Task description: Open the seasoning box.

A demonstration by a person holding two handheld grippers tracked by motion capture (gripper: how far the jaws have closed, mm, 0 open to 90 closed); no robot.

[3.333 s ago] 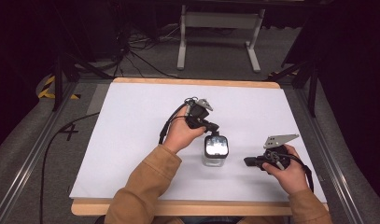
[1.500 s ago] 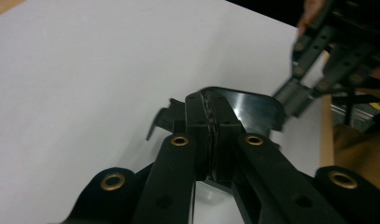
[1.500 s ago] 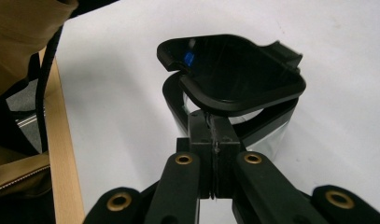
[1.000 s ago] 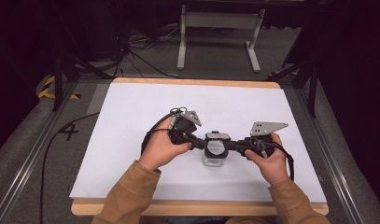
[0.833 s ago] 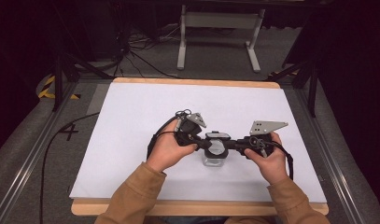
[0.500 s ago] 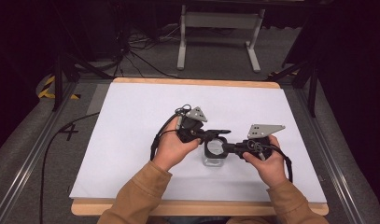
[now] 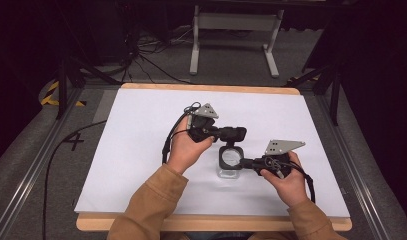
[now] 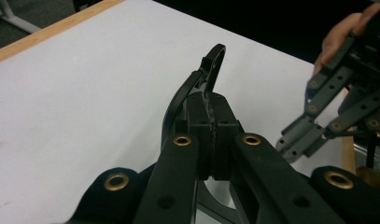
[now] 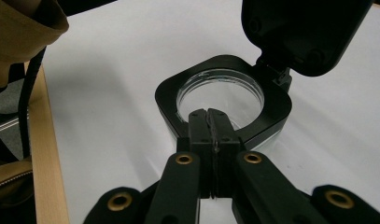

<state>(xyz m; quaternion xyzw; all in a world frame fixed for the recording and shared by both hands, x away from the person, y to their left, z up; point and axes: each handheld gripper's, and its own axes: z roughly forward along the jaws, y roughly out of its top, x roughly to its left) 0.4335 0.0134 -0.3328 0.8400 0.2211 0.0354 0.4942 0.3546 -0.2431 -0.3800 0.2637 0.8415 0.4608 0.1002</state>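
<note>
From the high view I see a small clear jar (image 7: 230, 165) with a black collar standing on the white table (image 7: 141, 150), near the front edge and between my two hands. Its hinged black lid (image 7: 233, 134) is swung up and back, and my left gripper (image 7: 239, 134) has its jaws closed on that lid, while my right gripper (image 7: 245, 163) meets the collar's right side. I cannot tell from here whether anything is inside the jar. In the left gripper view, the jaws are pressed together on the lid's curved edge (image 8: 197, 88), and the other gripper (image 8: 295, 142) sits off to the right with a hand (image 8: 339, 32) behind it. In the right gripper view (the clearest look inside), the jaws are pinched shut on the near rim of the jar (image 9: 225, 95); the round opening shows bare clear glass, with the raised lid (image 9: 304, 32) above it and a tan sleeve (image 9: 24, 23) at upper left.
</note>
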